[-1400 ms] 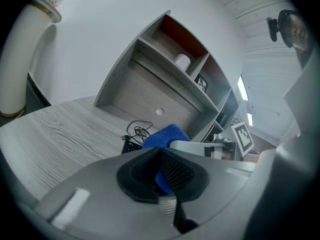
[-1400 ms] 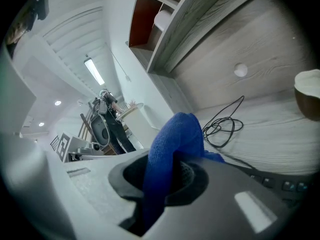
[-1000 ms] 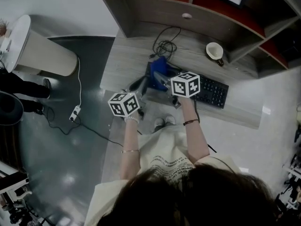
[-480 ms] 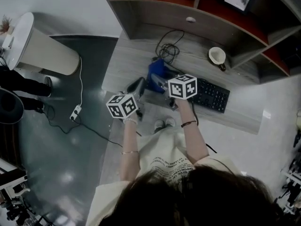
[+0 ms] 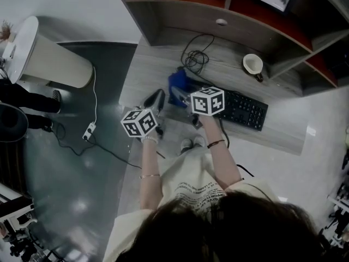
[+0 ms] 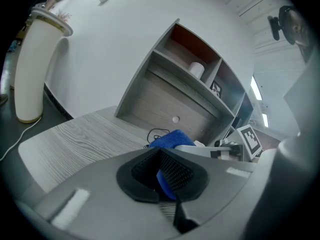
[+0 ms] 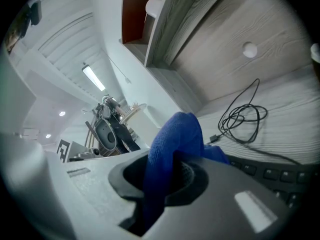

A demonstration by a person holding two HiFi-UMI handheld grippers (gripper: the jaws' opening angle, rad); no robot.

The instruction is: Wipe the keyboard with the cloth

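- Person's standing at the grey wood-grain bench point(image 5: 143, 64) with a gripper in each hand, both angled toward the same spot.
- The right tongs point(image 7: 170, 176) are clamped on a soft blue cloth point(image 5: 175, 82). In the right gripper view it bunches up in a hump above the jaws and a fold runs down between them, so that's a solid grip.
- The left tongs point(image 6: 165, 180) are closed down to a thin slit with a strip of the same blue wedged in it. Looks to me like they're pinching an edge of the cloth too.
- So the cloth sits between the two grippers, at the left end of the flat black keyboard point(image 5: 248, 109).
- In the right gripper view a few keys show just below and to the right of the cloth. I honestly can't tell if the fabric is touching them.
- The keyboard lies at a slant along the bench's front part, and the right gripper's marker cube covers its left end in the head view.
- Behind the cloth there's a loose coil of thin black cable point(image 5: 192, 53) on the bench.
- A small white cup point(image 5: 251, 63) sits further right, near the back, well apart from the cloth.
- Off the bench to the left, a tall white cylindrical bin point(image 5: 52, 61) stands on the dark floor.
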